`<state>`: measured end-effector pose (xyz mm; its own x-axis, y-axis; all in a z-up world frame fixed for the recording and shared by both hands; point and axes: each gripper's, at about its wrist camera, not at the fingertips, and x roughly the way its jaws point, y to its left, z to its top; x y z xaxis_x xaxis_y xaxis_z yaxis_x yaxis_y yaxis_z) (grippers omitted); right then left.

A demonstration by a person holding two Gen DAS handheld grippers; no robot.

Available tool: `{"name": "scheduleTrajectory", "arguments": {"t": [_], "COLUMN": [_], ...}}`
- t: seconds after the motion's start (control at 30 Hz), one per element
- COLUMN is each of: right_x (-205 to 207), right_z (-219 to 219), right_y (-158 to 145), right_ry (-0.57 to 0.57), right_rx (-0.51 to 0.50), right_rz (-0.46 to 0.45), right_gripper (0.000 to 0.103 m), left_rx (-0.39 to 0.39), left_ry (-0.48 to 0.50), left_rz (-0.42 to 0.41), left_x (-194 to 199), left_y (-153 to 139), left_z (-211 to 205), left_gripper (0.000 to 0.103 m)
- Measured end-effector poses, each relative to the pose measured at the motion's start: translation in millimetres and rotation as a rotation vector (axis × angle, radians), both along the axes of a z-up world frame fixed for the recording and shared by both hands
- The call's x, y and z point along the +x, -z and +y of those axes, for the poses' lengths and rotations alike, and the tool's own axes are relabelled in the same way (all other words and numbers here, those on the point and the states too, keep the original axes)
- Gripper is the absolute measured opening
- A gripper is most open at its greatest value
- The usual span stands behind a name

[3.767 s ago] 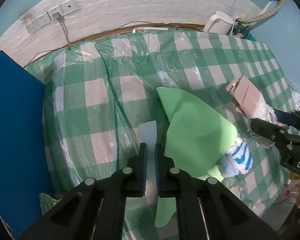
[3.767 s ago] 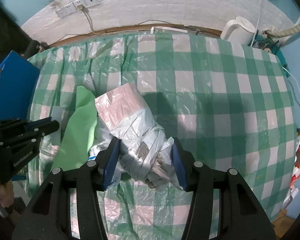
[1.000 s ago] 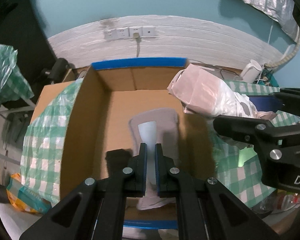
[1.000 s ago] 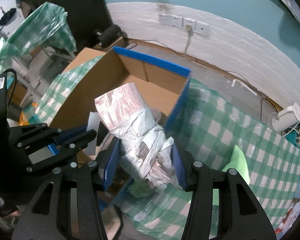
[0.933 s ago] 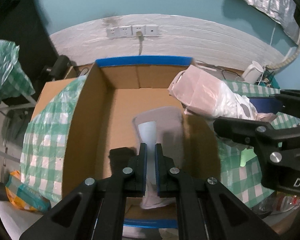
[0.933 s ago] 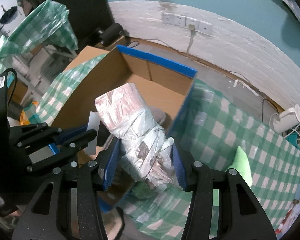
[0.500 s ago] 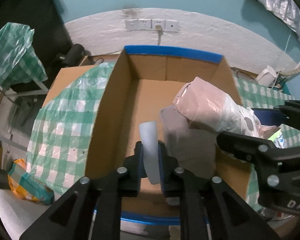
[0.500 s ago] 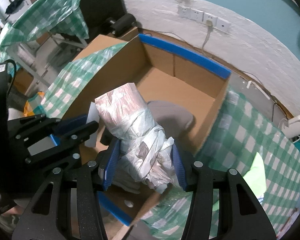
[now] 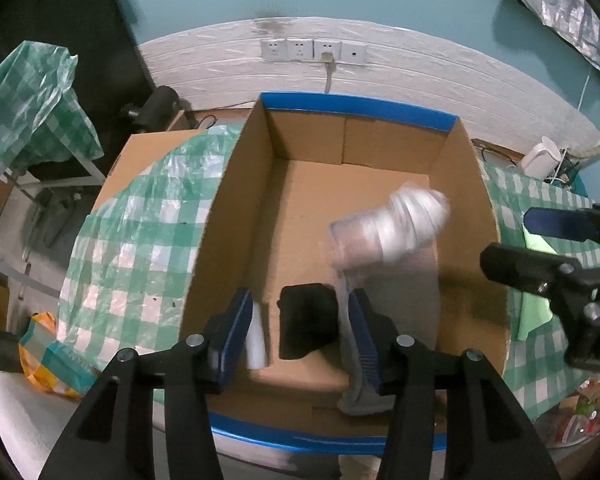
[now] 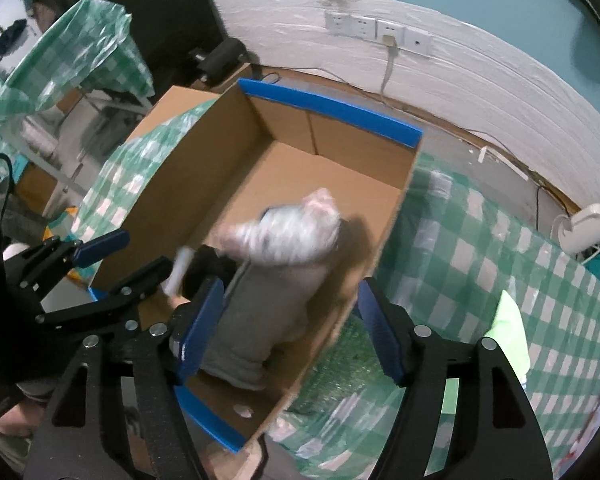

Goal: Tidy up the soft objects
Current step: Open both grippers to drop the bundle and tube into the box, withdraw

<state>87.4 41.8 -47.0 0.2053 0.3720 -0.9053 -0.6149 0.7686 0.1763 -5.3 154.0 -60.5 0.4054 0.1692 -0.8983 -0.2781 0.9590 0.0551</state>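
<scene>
An open cardboard box with blue-taped edges lies below both grippers. My left gripper hangs over its near end, jaws opening; a pale strip slips down beside the left finger, no longer pinched. My right gripper is also opening, with nothing between its pads. The plastic-wrapped bundle, blurred, drops into the box above a grey cloth. A black item lies on the box floor. From the left wrist view, the right gripper stands at the box's right wall.
A green-checked tablecloth covers the table to the right of the box, with a green cloth on it and a white kettle at the back. A checked plastic sheet drapes the box's left flap. Wall sockets sit behind.
Both grippers came from the table to above the box. The left jaws parted and let the pale strip go. The right jaws widened and the bundle fell out toward the box floor.
</scene>
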Motion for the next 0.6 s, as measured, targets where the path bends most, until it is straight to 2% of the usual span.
{"name": "scheduleTrajectory", "arguments": {"t": [0.6], "right_x": [3.9], "right_z": [-58.4], "right_y": [1.6], "right_ry": [0.071], "right_rx": [-0.008], "right_rz": [-0.015], "right_gripper": [0.071], "left_rx": [-0.015], "left_ry": [0.079], "left_rz": [-0.012], "left_x": [10.0], "left_y": [-5.6], "left_z": [-38.9], "left_gripper": [0.053]}}
